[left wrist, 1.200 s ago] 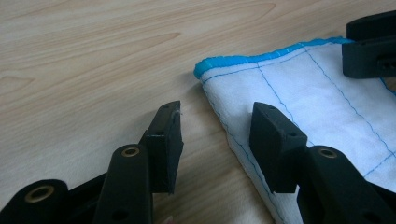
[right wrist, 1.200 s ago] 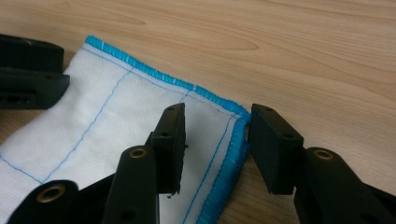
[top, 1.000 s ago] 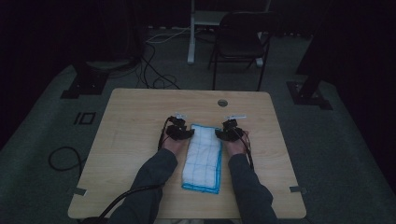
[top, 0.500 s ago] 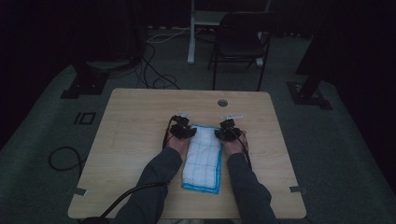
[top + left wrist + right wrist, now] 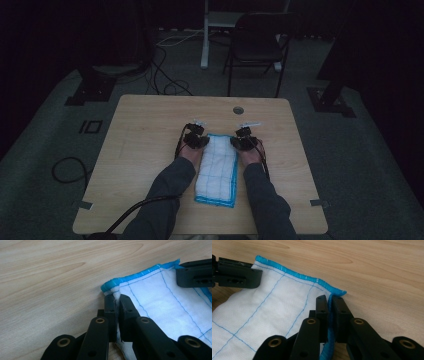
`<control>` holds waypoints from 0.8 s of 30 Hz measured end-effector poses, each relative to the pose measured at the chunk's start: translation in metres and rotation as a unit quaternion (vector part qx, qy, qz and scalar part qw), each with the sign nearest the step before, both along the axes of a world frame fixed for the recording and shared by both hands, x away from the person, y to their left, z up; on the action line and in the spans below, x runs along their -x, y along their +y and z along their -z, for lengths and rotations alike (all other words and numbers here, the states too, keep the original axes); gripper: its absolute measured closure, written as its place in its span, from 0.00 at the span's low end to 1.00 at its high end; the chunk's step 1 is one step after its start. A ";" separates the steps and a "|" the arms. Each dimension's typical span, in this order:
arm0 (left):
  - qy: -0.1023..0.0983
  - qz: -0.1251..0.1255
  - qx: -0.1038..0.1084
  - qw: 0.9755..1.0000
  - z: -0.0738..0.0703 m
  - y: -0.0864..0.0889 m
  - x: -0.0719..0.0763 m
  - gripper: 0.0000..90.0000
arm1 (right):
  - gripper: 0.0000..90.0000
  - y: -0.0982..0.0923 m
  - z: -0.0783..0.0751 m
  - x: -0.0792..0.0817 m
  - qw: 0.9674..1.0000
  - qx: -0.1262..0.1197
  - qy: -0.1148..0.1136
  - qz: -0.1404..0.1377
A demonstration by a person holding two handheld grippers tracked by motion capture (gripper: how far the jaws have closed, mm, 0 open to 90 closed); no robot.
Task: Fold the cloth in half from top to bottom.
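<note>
A white cloth [image 5: 218, 170] with blue stitched lines and a blue hem lies folded lengthwise on the wooden table [image 5: 145, 135], between the person's forearms. My left gripper [image 5: 196, 141] sits at the cloth's far left corner. Its jaws have just been closing and now pinch that corner [image 5: 113, 290], with fabric bunched between the pads. My right gripper [image 5: 243, 141] sits at the far right corner [image 5: 337, 292]. Its jaws have also just been closing, and the blue hem is clamped between them. In each gripper view the other gripper's black tip rests on the cloth farther off.
A round cable hole [image 5: 238, 110] sits in the table near its far edge. Beyond the table stand a dark folding chair [image 5: 257, 47] and a white desk leg [image 5: 205, 35]. Cables lie on the grey floor at the left [image 5: 70, 167].
Both grippers have shifted slightly inward onto the cloth's far corners, and their jaws have closed on them. The cloth itself lies where it was.
</note>
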State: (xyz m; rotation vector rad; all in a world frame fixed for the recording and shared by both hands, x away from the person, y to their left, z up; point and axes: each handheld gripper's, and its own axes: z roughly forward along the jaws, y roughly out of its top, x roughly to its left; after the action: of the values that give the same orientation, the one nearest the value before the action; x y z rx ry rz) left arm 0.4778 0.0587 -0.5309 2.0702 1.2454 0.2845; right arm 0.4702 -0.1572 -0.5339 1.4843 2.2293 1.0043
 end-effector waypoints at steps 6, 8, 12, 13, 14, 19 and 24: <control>-0.014 0.001 0.006 1.000 -0.009 0.005 0.000 0.97 | 0.95 0.002 -0.008 0.000 1.000 0.000 -0.016 -0.006; -0.018 0.001 0.010 1.000 -0.012 0.006 0.000 0.97 | 0.95 0.003 -0.012 0.000 1.000 0.000 -0.020 -0.007; -0.028 0.004 0.015 0.999 -0.019 0.008 0.001 0.97 | 0.95 0.003 -0.019 0.000 0.999 -0.001 -0.033 -0.013; -0.030 0.004 0.017 0.999 -0.021 0.009 0.001 0.97 | 0.95 0.003 -0.021 0.000 0.999 -0.002 -0.034 -0.013; -0.032 0.005 0.018 0.999 -0.022 0.009 0.001 0.97 | 0.95 0.003 -0.022 0.001 0.999 0.000 -0.037 -0.014; -0.040 0.007 0.027 0.999 -0.028 0.010 0.003 0.97 | 0.95 0.002 -0.029 0.002 0.999 0.001 -0.047 -0.017; -0.048 0.007 0.038 0.998 -0.034 0.012 0.004 0.97 | 0.95 0.002 -0.036 0.003 0.998 0.000 -0.058 -0.019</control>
State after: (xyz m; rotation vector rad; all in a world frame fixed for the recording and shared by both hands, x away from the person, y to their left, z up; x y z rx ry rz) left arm 0.4736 0.0704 -0.4966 1.9777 1.1663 0.3209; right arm 0.4669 -0.1555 -0.4981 1.3533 2.1837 1.0742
